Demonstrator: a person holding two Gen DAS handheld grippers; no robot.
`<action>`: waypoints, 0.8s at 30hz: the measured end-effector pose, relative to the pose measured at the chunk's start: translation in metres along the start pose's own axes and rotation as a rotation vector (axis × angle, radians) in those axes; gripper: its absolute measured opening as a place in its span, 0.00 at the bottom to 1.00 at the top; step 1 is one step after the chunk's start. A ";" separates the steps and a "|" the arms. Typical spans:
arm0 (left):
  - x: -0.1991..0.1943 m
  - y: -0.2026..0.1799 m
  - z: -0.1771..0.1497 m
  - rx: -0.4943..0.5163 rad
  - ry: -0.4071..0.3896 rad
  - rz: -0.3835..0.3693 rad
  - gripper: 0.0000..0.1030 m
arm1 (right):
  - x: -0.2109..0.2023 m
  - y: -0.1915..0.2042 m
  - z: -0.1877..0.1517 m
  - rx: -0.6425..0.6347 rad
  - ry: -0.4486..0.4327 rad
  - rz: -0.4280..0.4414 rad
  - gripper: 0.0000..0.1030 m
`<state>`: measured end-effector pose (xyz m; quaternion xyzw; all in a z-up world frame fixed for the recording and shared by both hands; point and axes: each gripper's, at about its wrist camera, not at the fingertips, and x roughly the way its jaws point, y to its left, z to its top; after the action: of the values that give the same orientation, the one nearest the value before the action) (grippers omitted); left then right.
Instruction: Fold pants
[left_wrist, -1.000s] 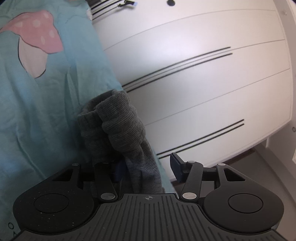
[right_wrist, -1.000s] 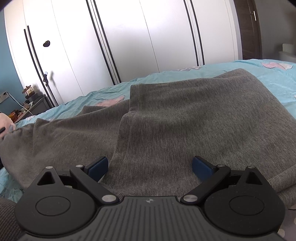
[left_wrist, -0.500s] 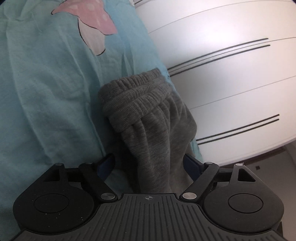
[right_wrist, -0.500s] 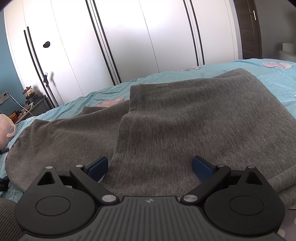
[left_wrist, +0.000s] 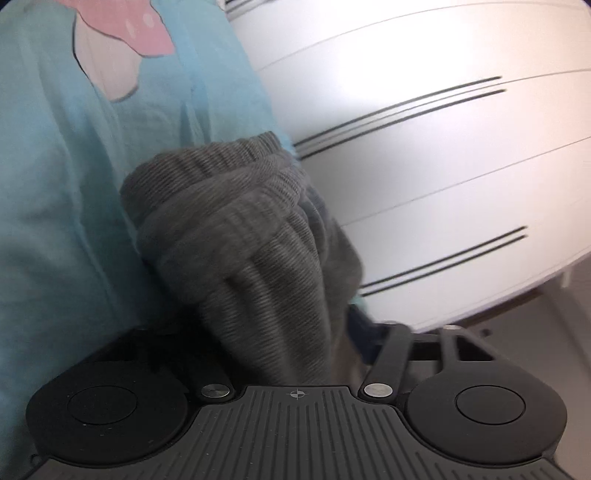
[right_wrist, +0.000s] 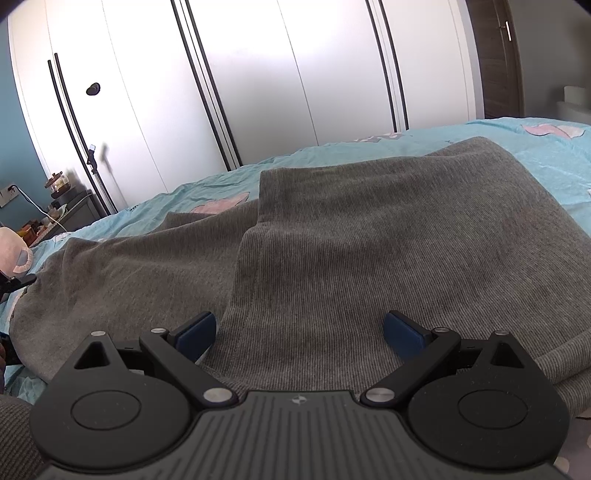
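Observation:
The grey ribbed pants (right_wrist: 369, 229) lie spread on the light blue bed sheet (right_wrist: 535, 155), one part folded over another. In the left wrist view a bunched leg cuff (left_wrist: 229, 221) lies at the bed's edge and fills the gap of my left gripper (left_wrist: 273, 332). Its jaws are closing on that cloth; the left finger is hidden behind the cloth, and the right fingertip (left_wrist: 360, 325) touches it. My right gripper (right_wrist: 301, 332) is open, low over the folded part of the pants, with its blue pads (right_wrist: 195, 332) wide apart.
White wardrobe doors (right_wrist: 277, 92) with black handles stand past the bed's far side. A nightstand (right_wrist: 66, 210) with small items and a pale plush toy (right_wrist: 14, 251) are at the left. A dark door (right_wrist: 498, 55) is at the far right. The sheet (left_wrist: 55, 184) carries a pink mushroom print (left_wrist: 122, 33).
My left gripper sank toward the cuff; its jaws spread wide around the bunched cloth, then drew in on it. The right gripper has not moved.

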<state>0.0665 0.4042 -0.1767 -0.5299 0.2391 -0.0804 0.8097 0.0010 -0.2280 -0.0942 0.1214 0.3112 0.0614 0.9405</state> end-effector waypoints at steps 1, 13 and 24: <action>0.001 0.002 0.000 0.008 -0.005 0.006 0.55 | 0.000 0.000 0.000 -0.001 0.000 -0.001 0.95; 0.033 -0.029 -0.002 0.075 0.023 0.298 0.30 | 0.004 0.003 0.003 -0.029 0.009 -0.005 0.95; 0.058 -0.082 -0.015 0.138 0.011 0.429 0.23 | -0.012 -0.005 0.016 0.005 0.043 0.001 0.95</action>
<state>0.1199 0.3350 -0.1252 -0.4097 0.3449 0.0746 0.8412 0.0013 -0.2377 -0.0764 0.1225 0.3313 0.0638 0.9334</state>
